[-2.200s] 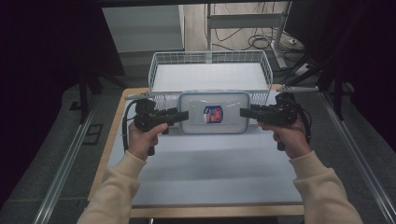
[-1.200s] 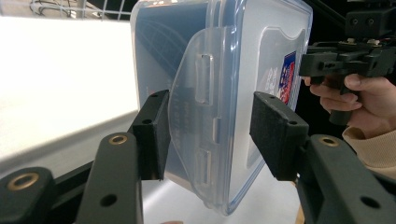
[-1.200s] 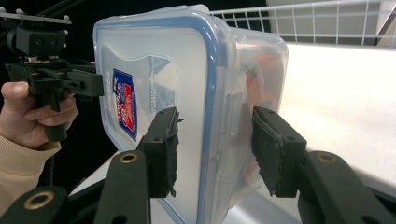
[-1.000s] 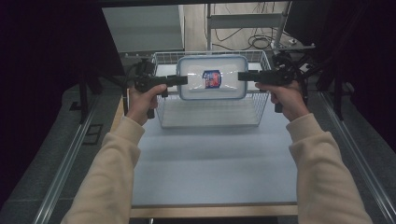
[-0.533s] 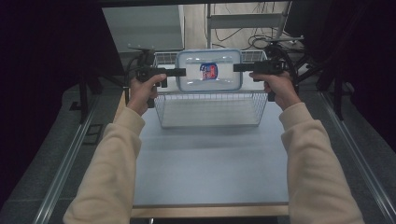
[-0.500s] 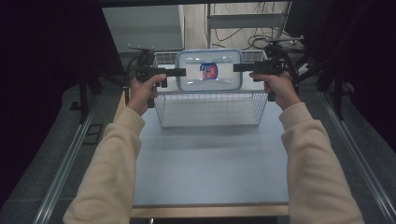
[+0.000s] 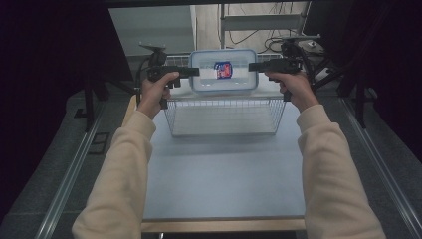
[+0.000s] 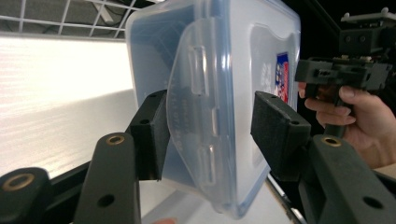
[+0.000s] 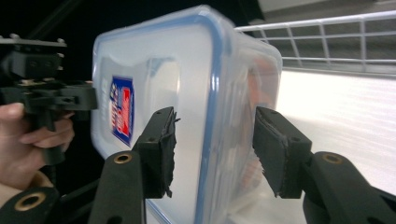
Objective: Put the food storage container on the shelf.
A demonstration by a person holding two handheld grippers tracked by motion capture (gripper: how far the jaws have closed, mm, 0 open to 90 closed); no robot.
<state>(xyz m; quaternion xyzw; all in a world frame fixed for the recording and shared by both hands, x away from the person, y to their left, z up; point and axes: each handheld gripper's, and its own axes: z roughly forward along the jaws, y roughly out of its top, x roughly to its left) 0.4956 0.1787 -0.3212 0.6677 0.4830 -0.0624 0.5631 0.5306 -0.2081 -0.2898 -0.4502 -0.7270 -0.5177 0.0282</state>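
High view: one clear plastic container with a blue-rimmed lid is recorded held up between two grippers, above the far part of one white wire basket that stands at the far end of one pale table. One red-and-blue label is noted on the lid, which is turned toward the camera. The left gripper is set against the container's left end and the right gripper against its right end, each carried in one hand; two cream sleeves are counted, entering from the bottom edge. In the left gripper view, the container is seen end-on between the two black pads, the near pad laid on the lid's side clip, and the left gripper is taken as clamped on it, though contact at the far pad cannot be confirmed from this angle. In the right gripper view, the container's edge is seen between the pads of the right gripper; its jaws have just been opening, and a narrow gap is visible on each side, so no firm grip is recorded there. The opposite hand and its gripper are observed beyond the container.
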